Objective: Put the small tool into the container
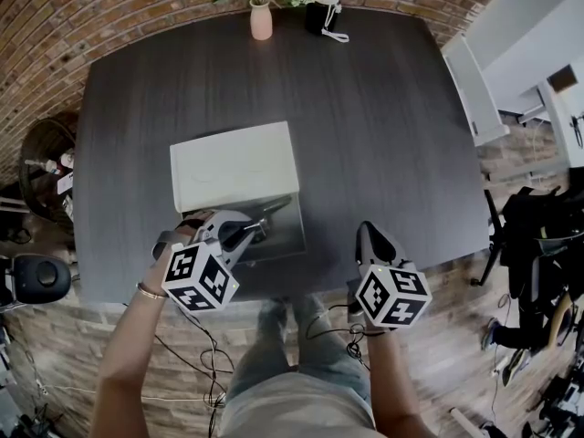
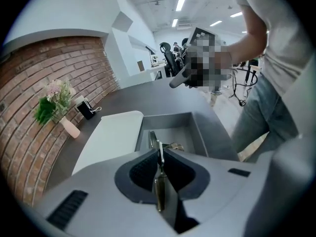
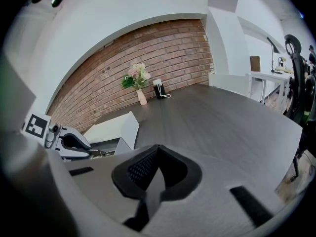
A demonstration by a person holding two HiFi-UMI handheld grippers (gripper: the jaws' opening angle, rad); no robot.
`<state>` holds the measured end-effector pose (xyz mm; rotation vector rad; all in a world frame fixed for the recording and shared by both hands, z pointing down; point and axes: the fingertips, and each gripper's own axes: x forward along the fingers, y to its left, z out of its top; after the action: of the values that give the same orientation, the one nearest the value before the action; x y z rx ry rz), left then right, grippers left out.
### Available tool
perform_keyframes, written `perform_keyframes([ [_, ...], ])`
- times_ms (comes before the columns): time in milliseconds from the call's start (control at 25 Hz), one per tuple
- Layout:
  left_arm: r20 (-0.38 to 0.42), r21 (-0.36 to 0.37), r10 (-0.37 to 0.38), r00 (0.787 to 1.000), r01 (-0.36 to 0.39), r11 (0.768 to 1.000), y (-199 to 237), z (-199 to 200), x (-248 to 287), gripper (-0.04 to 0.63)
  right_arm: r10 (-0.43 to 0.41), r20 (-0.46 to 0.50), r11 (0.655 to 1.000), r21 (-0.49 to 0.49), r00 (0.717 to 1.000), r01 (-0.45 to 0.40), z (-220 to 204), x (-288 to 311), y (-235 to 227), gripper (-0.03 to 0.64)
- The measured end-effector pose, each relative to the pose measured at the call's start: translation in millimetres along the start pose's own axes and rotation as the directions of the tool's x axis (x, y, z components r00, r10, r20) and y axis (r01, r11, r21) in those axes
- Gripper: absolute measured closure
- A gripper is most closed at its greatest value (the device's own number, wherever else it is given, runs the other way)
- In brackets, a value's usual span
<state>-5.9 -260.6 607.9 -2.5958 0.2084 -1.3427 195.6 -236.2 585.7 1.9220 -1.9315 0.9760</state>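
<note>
A grey open container [image 1: 290,242] sits on the dark table [image 1: 383,126], with its white lid [image 1: 235,164] standing at its far side. My left gripper [image 1: 258,229] is shut on the small tool [image 2: 159,189], a thin metal piece. In the left gripper view the tool's tip reaches over the container [image 2: 198,132], where a small object [image 2: 174,146] lies on the floor. My right gripper [image 1: 367,233] hovers near the table's front edge, right of the container, shut with nothing in it [image 3: 157,152].
A pink vase with flowers [image 1: 262,16] and a black holder [image 1: 320,15] stand at the table's far edge. A white desk [image 1: 474,85] and office chairs [image 1: 538,263] are to the right. Cables lie on the floor by my legs.
</note>
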Motion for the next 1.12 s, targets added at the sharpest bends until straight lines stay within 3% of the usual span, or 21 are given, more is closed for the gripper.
perform_keyframes([
  [520,-0.008,-0.126,-0.129,0.992,0.127,0.984,-11,-1,3,0.533,-0.001,0.001,1.000,0.010,1.000,0.001,-1,0,-2,0.615],
  [800,-0.005,-0.198,-0.188,0.982,0.184,0.963,-17,-3,7,0.512,0.002,-0.004,1.000,0.014,1.000,-0.002,-5,2,-1,0.615],
  [1120,-0.032,-0.230,-0.229,0.973,0.215,0.949,-25,-7,13,0.494,0.007,-0.007,1.000,0.017,1.000,-0.007,-6,4,0,0.615],
])
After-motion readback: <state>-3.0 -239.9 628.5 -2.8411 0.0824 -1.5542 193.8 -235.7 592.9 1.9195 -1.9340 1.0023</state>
